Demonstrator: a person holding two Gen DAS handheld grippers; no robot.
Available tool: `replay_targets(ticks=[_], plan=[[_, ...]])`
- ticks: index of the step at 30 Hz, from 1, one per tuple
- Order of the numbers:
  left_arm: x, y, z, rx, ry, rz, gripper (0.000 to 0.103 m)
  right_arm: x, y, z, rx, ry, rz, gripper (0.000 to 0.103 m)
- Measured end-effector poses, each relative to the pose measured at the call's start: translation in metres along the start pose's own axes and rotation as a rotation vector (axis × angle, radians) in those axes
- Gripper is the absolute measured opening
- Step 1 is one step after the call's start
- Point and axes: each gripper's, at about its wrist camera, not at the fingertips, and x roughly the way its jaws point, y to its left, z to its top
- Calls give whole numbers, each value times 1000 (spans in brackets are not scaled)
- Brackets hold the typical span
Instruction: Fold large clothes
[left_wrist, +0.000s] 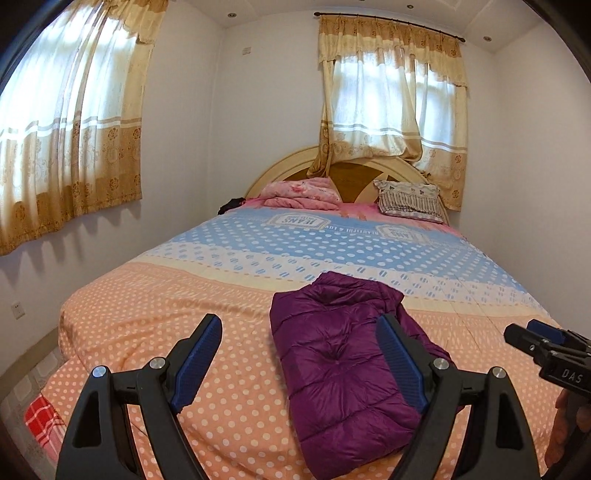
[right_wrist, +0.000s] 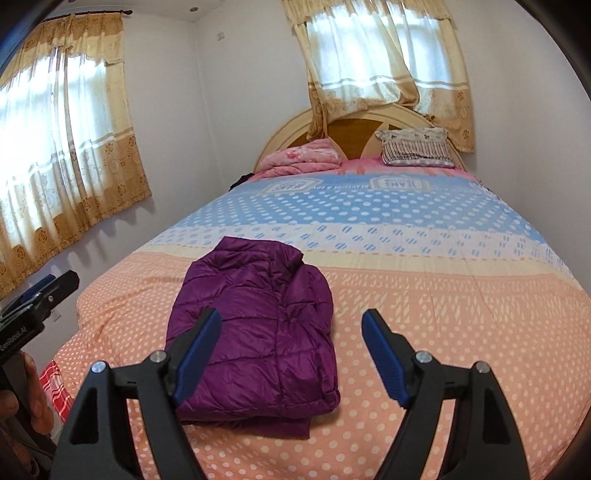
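**Folded jacket on the bed, both grippers clear**

The purple jacket (right_wrist: 255, 332) lies folded on the near, orange dotted part of the bed cover (right_wrist: 443, 295). The left gripper (left_wrist: 299, 365) and right gripper (right_wrist: 291, 354) hover above it, jaws spread wide, holding nothing. Far off, pillows (left_wrist: 410, 203) rest against the headboard.

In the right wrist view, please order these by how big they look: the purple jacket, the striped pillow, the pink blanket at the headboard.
1. purple jacket, clearly the largest, though it lies nearest the camera.
2. and 3. pink blanket and striped pillow: both far away and look about alike, so I do not rank them.
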Motion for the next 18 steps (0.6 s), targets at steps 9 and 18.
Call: replay_targets(ticks=[9, 18], plan=[[4, 0, -5, -4, 10, -1, 86, -2, 0, -4, 6, 10, 8, 81], [5, -1, -6, -2, 12, -2, 86, -3, -1, -4, 6, 10, 10, 81]])
